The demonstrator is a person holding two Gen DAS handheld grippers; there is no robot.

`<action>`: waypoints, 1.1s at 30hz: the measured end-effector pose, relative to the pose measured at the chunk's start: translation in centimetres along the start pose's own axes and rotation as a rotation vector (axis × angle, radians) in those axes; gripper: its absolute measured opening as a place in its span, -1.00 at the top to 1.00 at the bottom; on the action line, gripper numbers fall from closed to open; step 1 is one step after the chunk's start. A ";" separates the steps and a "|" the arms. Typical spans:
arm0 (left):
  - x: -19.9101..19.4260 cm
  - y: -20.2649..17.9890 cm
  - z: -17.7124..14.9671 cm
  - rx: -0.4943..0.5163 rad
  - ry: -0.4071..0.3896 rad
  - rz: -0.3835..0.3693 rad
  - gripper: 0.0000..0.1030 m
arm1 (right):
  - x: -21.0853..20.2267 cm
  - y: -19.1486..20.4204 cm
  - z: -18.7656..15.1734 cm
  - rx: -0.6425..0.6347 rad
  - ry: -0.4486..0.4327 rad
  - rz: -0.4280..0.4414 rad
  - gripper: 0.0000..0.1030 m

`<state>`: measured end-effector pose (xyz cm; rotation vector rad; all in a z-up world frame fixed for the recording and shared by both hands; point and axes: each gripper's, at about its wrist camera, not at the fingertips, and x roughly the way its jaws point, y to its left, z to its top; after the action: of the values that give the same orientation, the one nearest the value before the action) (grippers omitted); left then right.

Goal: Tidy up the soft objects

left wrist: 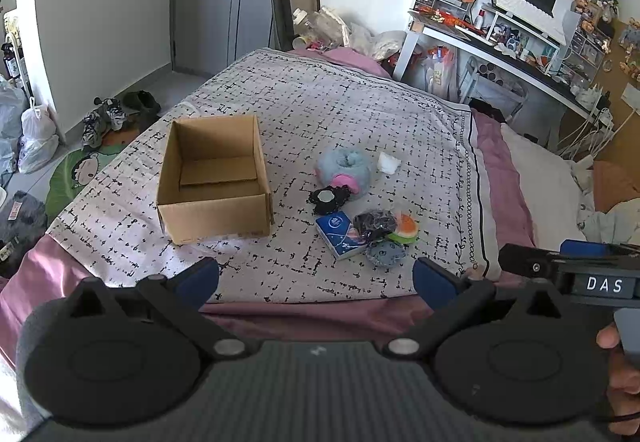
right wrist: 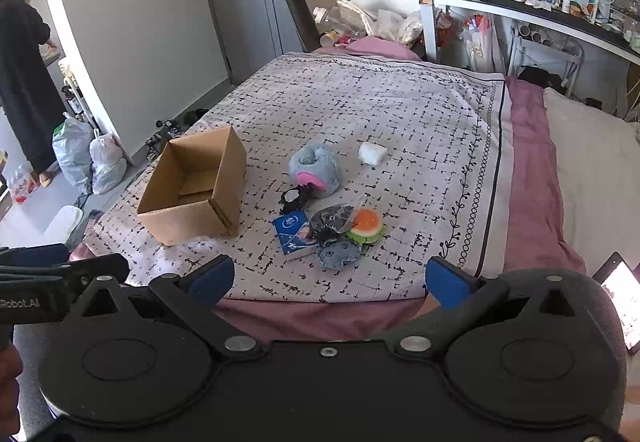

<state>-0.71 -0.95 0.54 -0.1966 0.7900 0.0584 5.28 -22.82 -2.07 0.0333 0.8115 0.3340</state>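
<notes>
An open cardboard box (left wrist: 216, 177) (right wrist: 192, 187) stands empty on the patterned bedspread (left wrist: 320, 101) (right wrist: 380, 109). To its right lies a cluster of soft items: a blue and pink plush (left wrist: 345, 170) (right wrist: 317, 170), a white wad (left wrist: 388, 163) (right wrist: 372, 153), a black scrunchy piece (left wrist: 328, 198) (right wrist: 294, 198), a blue tissue pack (left wrist: 338, 234) (right wrist: 294, 234), a black bagged item (left wrist: 374, 224) (right wrist: 330, 221), an orange and green plush (left wrist: 406, 228) (right wrist: 366, 224) and a denim-blue pouch (left wrist: 386, 253) (right wrist: 338, 254). My left gripper (left wrist: 316, 280) and right gripper (right wrist: 330, 282) hover open at the bed's near edge, holding nothing.
A cluttered white desk (left wrist: 480, 37) (right wrist: 520, 1) with a monitor stands at the far right. Shoes (left wrist: 108, 117) and plastic bags (left wrist: 36, 137) (right wrist: 88, 157) lie on the floor to the left. A person in dark clothes (right wrist: 20, 81) stands at far left. A pillow (right wrist: 592, 169) lies right.
</notes>
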 end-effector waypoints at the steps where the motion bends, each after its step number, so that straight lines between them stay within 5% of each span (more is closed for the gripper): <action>1: 0.0 -0.1 0.1 0.000 0.000 0.001 -0.99 | -0.1 0.0 0.0 0.000 -0.001 0.002 -1.00; 33: -0.3 -0.1 0.1 0.003 -0.005 -0.004 -0.99 | -0.3 -0.1 -0.2 0.005 -0.007 -0.003 -1.00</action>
<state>-0.86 -0.98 0.81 -0.1947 0.7848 0.0541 4.95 -23.02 -1.98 0.0379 0.8052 0.3292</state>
